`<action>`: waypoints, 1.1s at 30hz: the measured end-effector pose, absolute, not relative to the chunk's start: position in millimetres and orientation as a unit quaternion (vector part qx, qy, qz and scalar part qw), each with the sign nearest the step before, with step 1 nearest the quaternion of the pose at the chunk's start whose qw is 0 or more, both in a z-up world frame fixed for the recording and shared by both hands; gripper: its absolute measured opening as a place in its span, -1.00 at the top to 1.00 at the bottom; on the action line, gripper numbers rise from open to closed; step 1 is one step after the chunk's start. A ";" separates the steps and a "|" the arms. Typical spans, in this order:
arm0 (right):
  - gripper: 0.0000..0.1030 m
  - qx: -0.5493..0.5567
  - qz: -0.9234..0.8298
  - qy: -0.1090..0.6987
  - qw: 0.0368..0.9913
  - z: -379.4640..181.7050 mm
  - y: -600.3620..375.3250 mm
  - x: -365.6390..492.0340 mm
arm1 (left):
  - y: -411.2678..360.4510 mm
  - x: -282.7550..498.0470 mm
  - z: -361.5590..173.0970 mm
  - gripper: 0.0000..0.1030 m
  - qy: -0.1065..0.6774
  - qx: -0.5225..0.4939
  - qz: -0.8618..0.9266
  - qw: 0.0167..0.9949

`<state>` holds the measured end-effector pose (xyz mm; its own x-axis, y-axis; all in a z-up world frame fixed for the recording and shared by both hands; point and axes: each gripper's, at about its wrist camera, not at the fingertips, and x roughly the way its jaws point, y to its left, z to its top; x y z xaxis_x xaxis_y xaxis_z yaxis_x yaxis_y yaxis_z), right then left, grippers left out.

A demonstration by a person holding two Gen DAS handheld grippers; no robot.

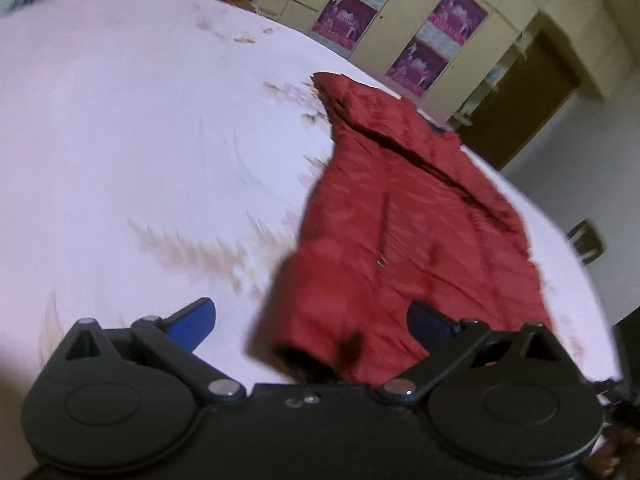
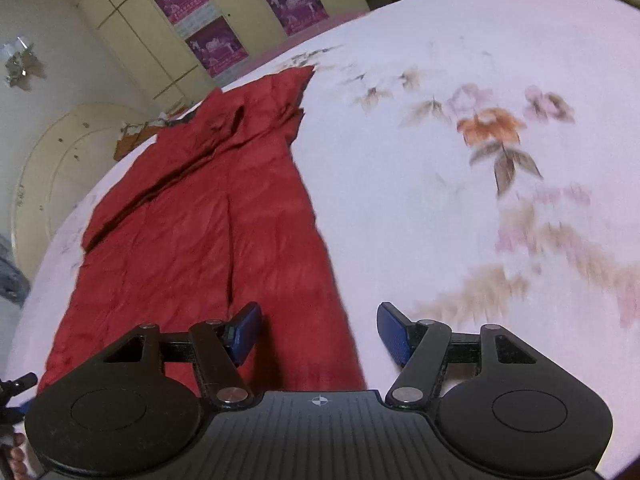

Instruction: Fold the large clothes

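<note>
One red garment [image 1: 404,216] — one floral bedsheet [image 1: 140,128] — four purple posters [image 1: 344,20] — two grippers, left [image 1: 312,326], right [image 2: 320,330].

Garment [image 1: 400,240] near end hidden behind left hand-held gripper [image 1: 312,326]; bed [image 1: 120,140] print motion-blurred; posters [image 2: 216,46] unreadable.
</note>
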<state>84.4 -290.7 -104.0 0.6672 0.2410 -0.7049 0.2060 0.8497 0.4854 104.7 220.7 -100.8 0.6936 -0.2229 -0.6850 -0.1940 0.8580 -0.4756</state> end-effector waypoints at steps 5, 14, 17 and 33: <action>-0.24 0.318 0.053 0.404 0.856 -106.1 -294.0 67.4 | 216.8 99.5 -109.3 -0.61 0.378 -0.325 -0.037 0.866; -0.23 0.368 0.102 0.386 0.840 -119.2 -314.1 88.6 | 209.5 146.2 -118.8 -0.11 0.391 -0.320 -0.072 0.860; 0.11 0.347 0.138 0.394 0.840 -117.9 -312.0 93.2 | 204.3 150.1 -119.9 0.73 0.407 -0.295 -0.072 0.861; 0.89 0.286 0.185 0.278 0.898 -5.1 -317.0 134.1 | 205.9 186.5 -21.0 0.89 0.263 -0.279 -0.090 0.919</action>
<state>134.1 -317.0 -5.1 0.7774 0.4909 -0.3932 -0.1735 0.7683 0.6161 186.5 205.9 -21.0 0.8450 -0.3132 -0.4335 0.0189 0.8275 -0.5611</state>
